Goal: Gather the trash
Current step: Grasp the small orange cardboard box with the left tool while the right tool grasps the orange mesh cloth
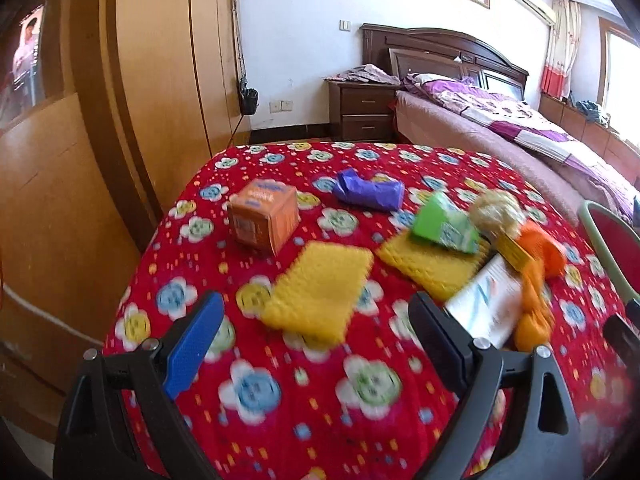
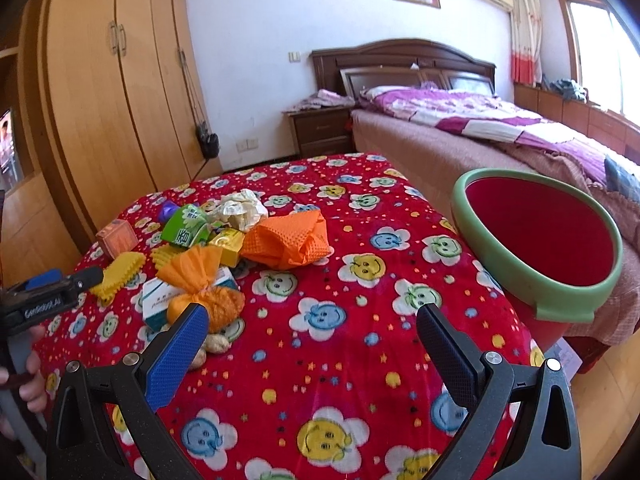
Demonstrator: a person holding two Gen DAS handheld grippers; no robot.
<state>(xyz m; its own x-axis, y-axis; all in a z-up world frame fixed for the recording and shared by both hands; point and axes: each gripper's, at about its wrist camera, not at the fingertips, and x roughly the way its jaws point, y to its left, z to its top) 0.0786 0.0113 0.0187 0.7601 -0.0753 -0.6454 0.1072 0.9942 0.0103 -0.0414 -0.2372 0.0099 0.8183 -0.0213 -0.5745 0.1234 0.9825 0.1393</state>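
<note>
the left tool (image 1: 316, 316) hangs spread and empty above the tabletop (image 1: 304, 412) with its red flowered cloth. ahead of it, going left to right: an orange box (image 1: 264, 220), a purple wrapper (image 1: 368, 190), 2 yellow sponges (image 1: 320, 296), a green carton (image 1: 444, 226), a crumpled paper ball (image 1: 496, 208) and an orange net bag (image 1: 536, 280) over a white box (image 1: 488, 300). the right tool (image 2: 312, 328) is also spread wide, holding nothing, near an orange cloth (image 2: 290, 240). a red bin with a green rim (image 2: 540, 240) stands just beside the tabletop's right edge.
</note>
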